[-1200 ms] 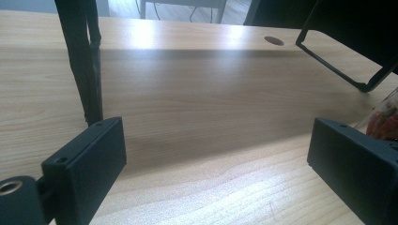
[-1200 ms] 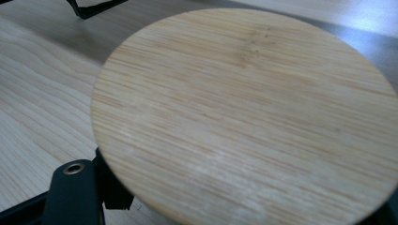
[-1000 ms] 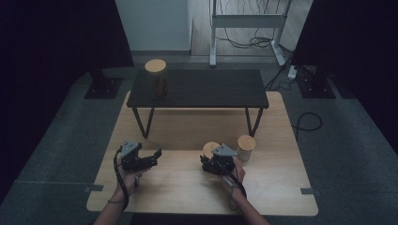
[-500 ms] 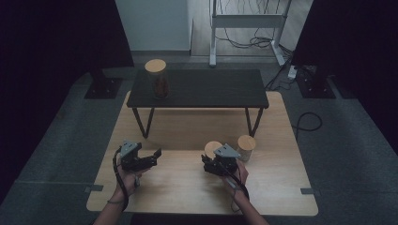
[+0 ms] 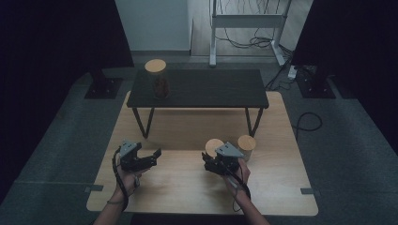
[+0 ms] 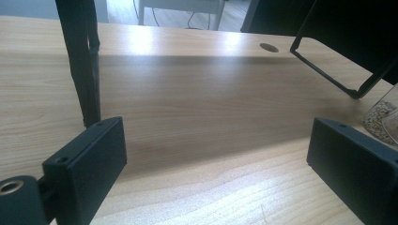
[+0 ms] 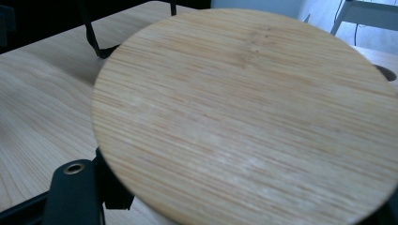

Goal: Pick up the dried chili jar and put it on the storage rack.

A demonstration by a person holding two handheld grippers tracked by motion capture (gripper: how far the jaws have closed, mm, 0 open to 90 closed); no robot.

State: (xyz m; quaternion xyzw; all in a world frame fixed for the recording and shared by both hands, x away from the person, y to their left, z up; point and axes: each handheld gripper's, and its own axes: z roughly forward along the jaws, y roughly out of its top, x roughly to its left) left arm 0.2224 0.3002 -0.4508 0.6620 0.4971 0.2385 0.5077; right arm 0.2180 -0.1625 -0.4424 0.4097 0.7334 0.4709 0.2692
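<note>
My right gripper (image 5: 215, 158) is low over the wooden table (image 5: 187, 187), right of centre, shut on a jar with a round bamboo lid (image 5: 214, 146). In the right gripper view that lid (image 7: 248, 117) lies across the jaws and hides their tips; one black finger (image 7: 75, 192) shows at the lower left. My left gripper (image 5: 151, 158) hovers at the table's left, open, with nothing between its fingers (image 6: 89, 159). A glass jar of grains (image 6: 382, 119) shows at the right edge of the left gripper view.
A second bamboo-lidded jar (image 5: 246, 144) stands just right of the held one. A low black table (image 5: 206, 88) on thin legs (image 6: 84, 61) spans the back, with a third lidded jar (image 5: 156, 77) on its left end. Cables lie on the floor beyond.
My right hand has lifted the jar slightly and drifted a touch to the right. The left gripper has stayed where it was, still open.
</note>
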